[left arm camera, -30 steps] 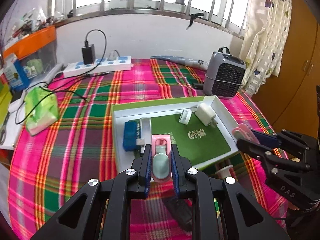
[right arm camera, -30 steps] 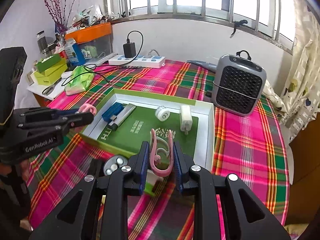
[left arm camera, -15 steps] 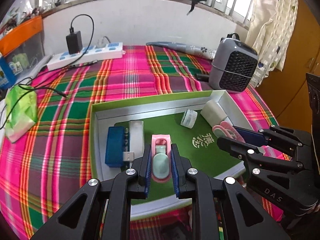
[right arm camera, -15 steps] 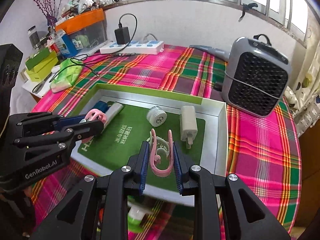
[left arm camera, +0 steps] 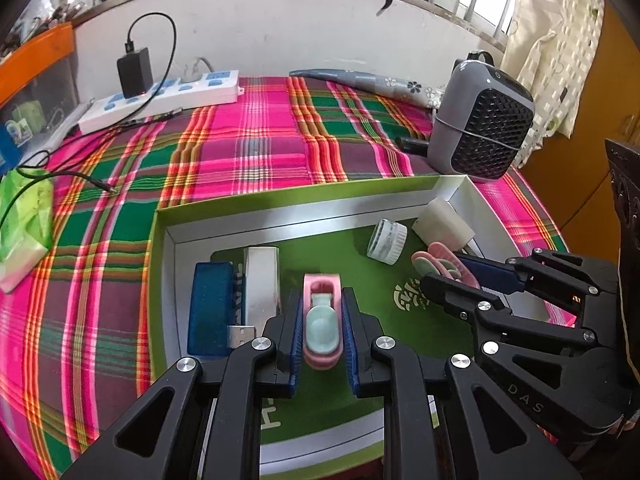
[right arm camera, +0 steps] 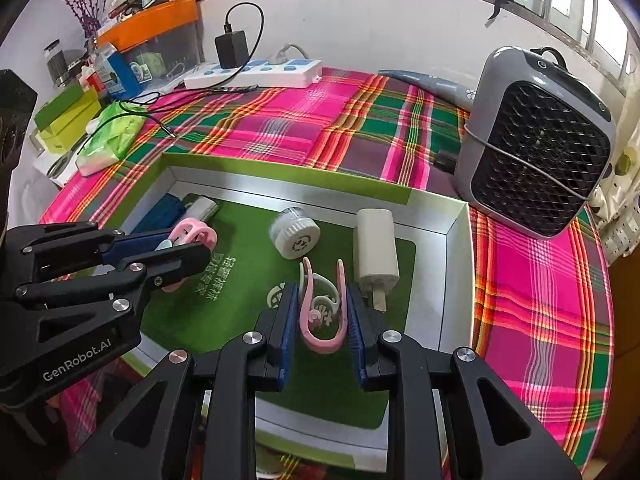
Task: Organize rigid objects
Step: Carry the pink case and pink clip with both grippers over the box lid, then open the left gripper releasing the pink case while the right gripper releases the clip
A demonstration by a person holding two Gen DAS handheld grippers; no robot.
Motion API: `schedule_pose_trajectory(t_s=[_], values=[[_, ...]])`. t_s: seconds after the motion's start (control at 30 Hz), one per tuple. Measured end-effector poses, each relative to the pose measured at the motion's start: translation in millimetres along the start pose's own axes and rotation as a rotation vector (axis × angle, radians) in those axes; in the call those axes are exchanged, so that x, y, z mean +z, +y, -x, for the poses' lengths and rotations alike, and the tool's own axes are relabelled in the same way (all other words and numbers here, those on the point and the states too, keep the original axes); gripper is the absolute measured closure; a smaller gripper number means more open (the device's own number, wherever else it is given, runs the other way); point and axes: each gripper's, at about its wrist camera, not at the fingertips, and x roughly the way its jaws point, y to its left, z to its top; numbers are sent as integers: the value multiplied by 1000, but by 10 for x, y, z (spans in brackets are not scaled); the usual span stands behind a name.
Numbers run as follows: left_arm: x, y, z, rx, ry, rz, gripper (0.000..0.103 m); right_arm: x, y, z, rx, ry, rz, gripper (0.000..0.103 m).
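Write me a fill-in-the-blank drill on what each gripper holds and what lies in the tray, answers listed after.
1. The left gripper is shut on a pink and mint ____.
2. The right gripper holds a pink U-shaped clip above the tray's ____ mat.
3. The white charger plug lies to the ____ of the round white cap in the right wrist view.
4. The grey fan heater stands ____ the tray.

Missing words: clip; green; right; outside
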Motion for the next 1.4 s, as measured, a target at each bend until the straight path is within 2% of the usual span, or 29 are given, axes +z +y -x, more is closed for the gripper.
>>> schedule_pose_trajectory(t_s=[0.53,0.87,1.03,1.17,1.4], values=[[-9,0,-84,17,16,-2,85,-7,-23,-76,11,2,-13,78],[-24,-30,-78,22,17,-6,72,-10,-28,-71,10,1,-27,78],[-35,-24,-49,23,15,-1,70,-23,-33,-44,5,-9,-34,78],[-48,-38,2,25,6,-3,67,-32,-25,7,9,-21,-35,72],[-97,-17,140,35,-16,21,63,-100,-28,101,15,-37,-61,71]])
